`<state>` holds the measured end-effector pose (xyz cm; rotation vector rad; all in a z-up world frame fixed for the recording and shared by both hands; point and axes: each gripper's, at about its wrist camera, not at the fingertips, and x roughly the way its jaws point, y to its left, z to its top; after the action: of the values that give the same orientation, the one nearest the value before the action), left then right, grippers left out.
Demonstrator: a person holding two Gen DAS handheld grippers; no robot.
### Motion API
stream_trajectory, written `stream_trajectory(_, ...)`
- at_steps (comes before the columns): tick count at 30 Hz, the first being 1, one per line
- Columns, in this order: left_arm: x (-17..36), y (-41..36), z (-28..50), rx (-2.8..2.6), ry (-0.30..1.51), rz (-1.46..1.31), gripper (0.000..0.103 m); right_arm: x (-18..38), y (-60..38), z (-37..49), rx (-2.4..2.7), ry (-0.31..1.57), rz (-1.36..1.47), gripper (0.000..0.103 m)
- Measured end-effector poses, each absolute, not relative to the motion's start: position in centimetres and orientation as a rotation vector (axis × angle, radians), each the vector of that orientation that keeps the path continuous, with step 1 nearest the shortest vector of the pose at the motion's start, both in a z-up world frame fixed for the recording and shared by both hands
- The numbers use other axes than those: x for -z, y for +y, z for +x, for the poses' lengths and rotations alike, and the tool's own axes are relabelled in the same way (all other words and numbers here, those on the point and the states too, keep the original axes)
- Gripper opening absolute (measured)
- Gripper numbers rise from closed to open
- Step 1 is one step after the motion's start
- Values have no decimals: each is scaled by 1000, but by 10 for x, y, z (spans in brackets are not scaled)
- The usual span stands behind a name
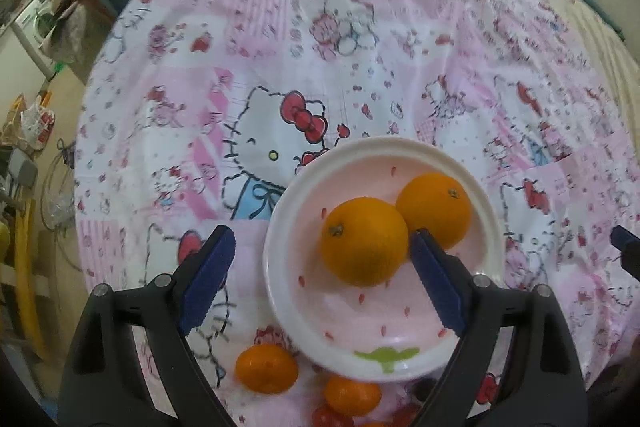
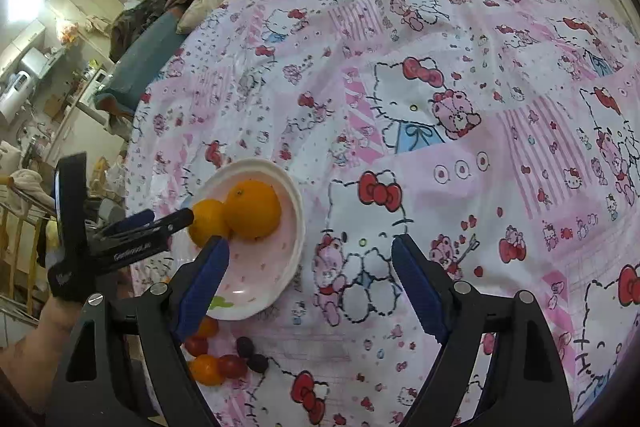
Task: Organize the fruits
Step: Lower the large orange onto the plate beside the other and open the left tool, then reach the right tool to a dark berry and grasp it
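In the bowl [image 1: 280, 291]: 2 oranges [image 1: 365, 241], gathered as sorted fruit.
Left gripper [image 1: 320, 279]: jaws spread, empty, above them.
Right gripper [image 2: 308, 287]: jaws apart, idle.

Oranges [image 1: 364, 241] orange — bowl [image 1: 280, 227] pink, red flecks — cloth [image 1: 360, 47] pink cartoon-cat print.

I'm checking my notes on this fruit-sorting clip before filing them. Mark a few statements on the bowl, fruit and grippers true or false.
1. Two oranges lie in the pink bowl. True.
2. The left gripper clamps an orange. False: its jaws stand open, holding nothing.
3. Small fruits lie on the cloth outside the bowl. True.
4. The right gripper holds a tomato. False: it is open and empty.
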<state>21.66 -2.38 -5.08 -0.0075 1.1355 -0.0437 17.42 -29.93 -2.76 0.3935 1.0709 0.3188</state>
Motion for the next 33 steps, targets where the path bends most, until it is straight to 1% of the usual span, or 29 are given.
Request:
stream_trajectory(6, 17, -17, 182, 61, 1043, -14, 87, 18, -294, 156, -304, 1048, 394, 86)
stream_trajectory(10, 5, -9, 157, 52, 1026, -66, 87, 18, -286, 140, -321, 1059, 393, 86)
stream_trajectory(15, -1, -3, 130, 39, 1024, -86, 87, 21, -278, 119, -344, 1070, 390, 86)
stream_trajectory(23, 5, 9, 97, -32, 1060, -110, 87, 49, -265, 98, -364, 1166, 399, 85)
stream_trajectory(26, 10, 18, 91, -39, 1082, -150, 87, 60, -254, 96, -396, 1209, 389, 80)
stream_trajectory(27, 11, 21, 90, -42, 1087, -166, 87, 65, -250, 95, -404, 1229, 386, 76)
stream_trajectory(28, 12, 23, 89, -45, 1090, -172, 87, 71, -245, 96, -415, 1255, 382, 70)
stream_trajectory(29, 13, 27, 88, -53, 1092, -180, 87, 76, -240, 95, -423, 1274, 381, 67)
stream_trajectory(30, 13, 30, 88, -58, 1093, -186, 87, 83, -235, 96, -433, 1300, 385, 61)
stream_trajectory(31, 13, 31, 88, -62, 1093, -190, 87, 91, -230, 97, -439, 1332, 391, 55)
stream_trajectory(33, 14, 37, 88, -71, 1090, -202, 87, 106, -224, 100, -428, 1385, 413, 48)
